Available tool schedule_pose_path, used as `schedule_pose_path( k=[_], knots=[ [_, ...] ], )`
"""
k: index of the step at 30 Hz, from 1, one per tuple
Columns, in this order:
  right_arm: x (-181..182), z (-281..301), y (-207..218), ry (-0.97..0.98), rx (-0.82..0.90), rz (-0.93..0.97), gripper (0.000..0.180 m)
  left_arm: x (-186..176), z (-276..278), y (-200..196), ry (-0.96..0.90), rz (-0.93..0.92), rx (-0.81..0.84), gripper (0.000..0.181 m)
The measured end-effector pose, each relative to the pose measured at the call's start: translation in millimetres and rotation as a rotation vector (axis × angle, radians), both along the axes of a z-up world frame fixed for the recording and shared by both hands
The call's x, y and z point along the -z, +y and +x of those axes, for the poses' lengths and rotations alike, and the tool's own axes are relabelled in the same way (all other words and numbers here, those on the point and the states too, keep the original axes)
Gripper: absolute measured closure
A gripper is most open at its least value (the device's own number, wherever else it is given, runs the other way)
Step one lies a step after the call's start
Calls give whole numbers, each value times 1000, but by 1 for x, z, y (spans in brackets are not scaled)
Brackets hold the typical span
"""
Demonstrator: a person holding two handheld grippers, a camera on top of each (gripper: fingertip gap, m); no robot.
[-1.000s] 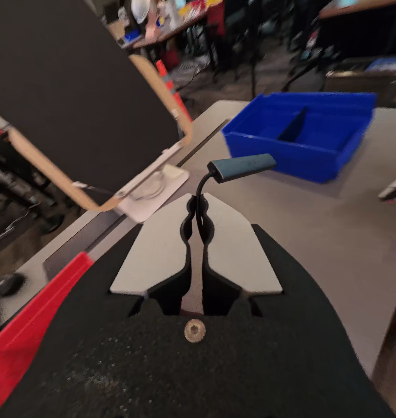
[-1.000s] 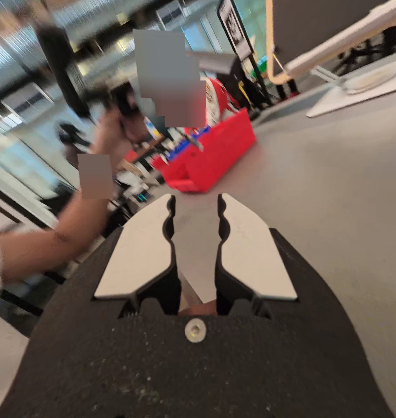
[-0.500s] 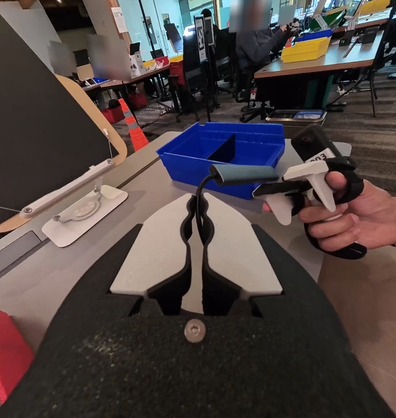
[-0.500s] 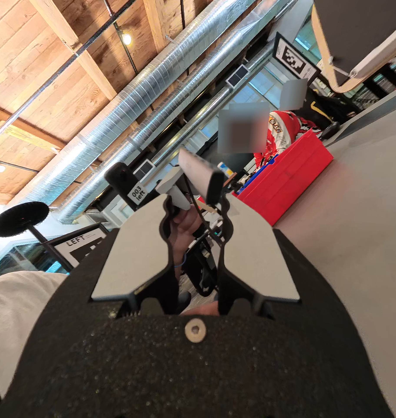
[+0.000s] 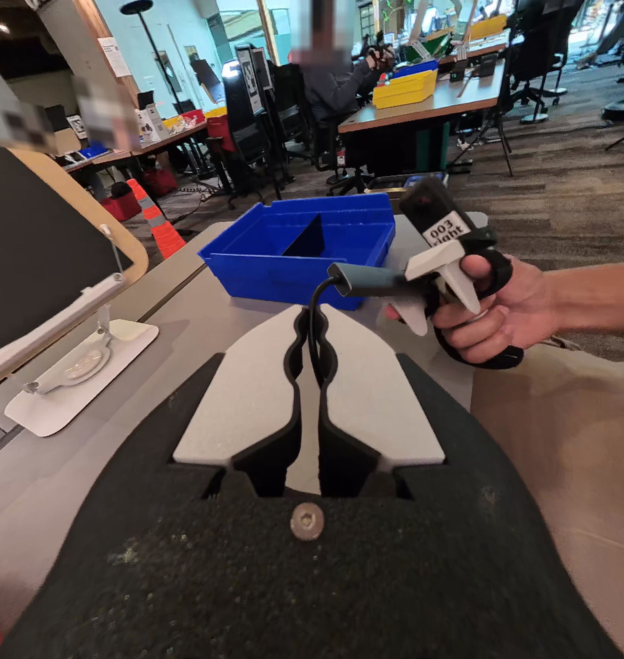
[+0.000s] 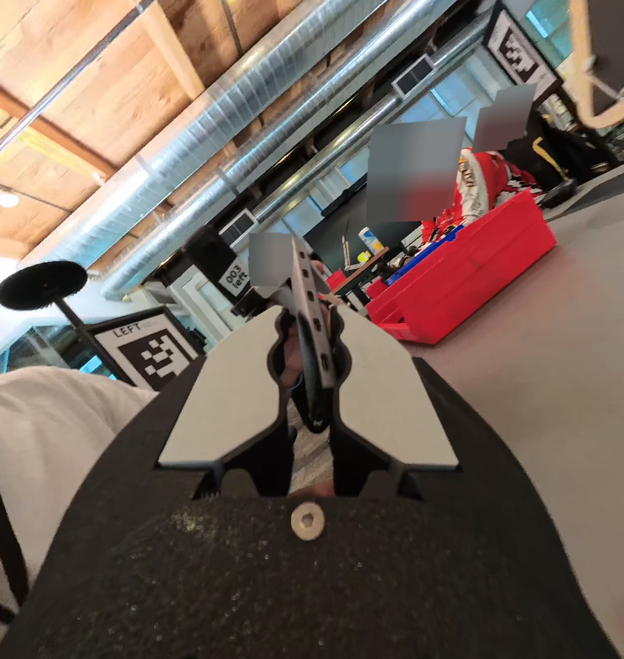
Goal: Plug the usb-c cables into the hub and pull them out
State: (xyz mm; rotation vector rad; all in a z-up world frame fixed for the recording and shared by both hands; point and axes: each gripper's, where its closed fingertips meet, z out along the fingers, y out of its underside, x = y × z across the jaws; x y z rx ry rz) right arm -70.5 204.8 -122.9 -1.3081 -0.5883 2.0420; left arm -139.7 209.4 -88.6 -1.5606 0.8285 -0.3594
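The hub (image 5: 366, 284), a slim grey bar, is held in the air above the surface (image 5: 203, 321), in front of the blue bin (image 5: 296, 249). In the left wrist view the left tool (image 5: 312, 321) is seen clamped on the hub's black lead (image 5: 315, 313), which rises between the tips and bends toward 1 o'clock into the near end of the hub. From there the long axis of the hub runs roughly level toward 3 o'clock, where its far end is taken between the fingers of the right tool (image 5: 414, 285), carried in the person's hand (image 5: 489, 313). In the right wrist view the same hub (image 6: 312, 321) is seen almost end-on along the right tool (image 6: 308, 321): it points toward 12 o'clock, and the row of ports on its narrow edge faces the camera. The fingers are drawn close on either side of it and appear to grip it, though contact at the pads is not fully resolved. A red bin (image 6: 464, 278) lies on the surface at 2 o'clock. No loose usb-c cable is visible in either view, so the step in hand is judged to be a transfer or steadying of the hub. The right tool is the nearer to the hub body; the left holds only the lead, so any insertion would have to be made along the port faces, square to the long axis.
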Motion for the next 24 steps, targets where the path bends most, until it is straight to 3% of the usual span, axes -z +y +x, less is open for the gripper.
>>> schedule_pose_path(
  k=[2, 8, 14, 17, 24],
  knots=[
    [-1, -2, -7, 9, -13, 34, 171, 5, 1, 1, 1, 7, 13, 178],
    [12, -9, -5, -154, 104, 217, 171, 17, -5, 4, 7, -15, 15, 178],
    [23, -12, 8, -465, 365, 758, 170, 38, -21, 14, 53, -56, -48, 175],
    [24, -19, 31, -609, 483, 1045, 170, 47, -45, 14, 58, -69, -159, 164],
    [38, -86, 111, -870, 630, 1565, 170, 89, -92, -46, -110, -300, -371, 164]
  ],
)
